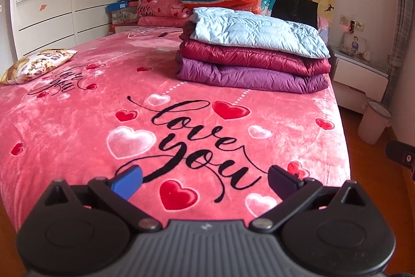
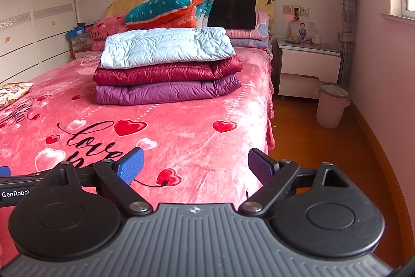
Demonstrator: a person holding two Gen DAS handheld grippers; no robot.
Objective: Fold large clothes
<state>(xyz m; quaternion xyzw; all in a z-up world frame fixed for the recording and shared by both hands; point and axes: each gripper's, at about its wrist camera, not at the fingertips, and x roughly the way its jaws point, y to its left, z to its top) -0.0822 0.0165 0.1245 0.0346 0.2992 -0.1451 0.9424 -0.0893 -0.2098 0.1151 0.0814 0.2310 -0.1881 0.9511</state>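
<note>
Pink plush bedspread [image 1: 85, 121] fills both views; it's the reference for everything below.

Nearest: left gripper [image 1: 205, 179] hangs over the foot end of the bedspread, jaws spread wide, nothing between them. Blue pad faces on its fingers [image 1: 128, 181] are visible. Right gripper [image 2: 195, 168] is over the bedspread's near right corner, likewise wide and empty. A sliver of the other tool pokes in at each frame edge, cut off, no detail.

"love you" script and hearts sit mid-bedspread, partly hidden behind the gripper bodies.

Further up, right of centre on the bedspread: stack of three folded puffer garments. Purple one [image 2: 166, 92] at the bottom, dark red one [image 2: 166, 72] in the middle, light blue one [image 2: 166, 46] on top. Long axis of the stack runs across the bed, fold edges facing the foot end. Can't tell collars, sleeves or garment type; all tucked inside.

Left edge of the bedspread: patterned cushion [image 1: 39, 64], cut off in the right wrist view.

Head end: rolled teal-and-orange quilt [image 2: 171, 7] on the pillows, black item [image 2: 232, 13] beside it, print unreadable. Past the bedspread's right side: white nightstand [image 2: 308, 66], pink bin [image 2: 330, 105] on the floor.
</note>
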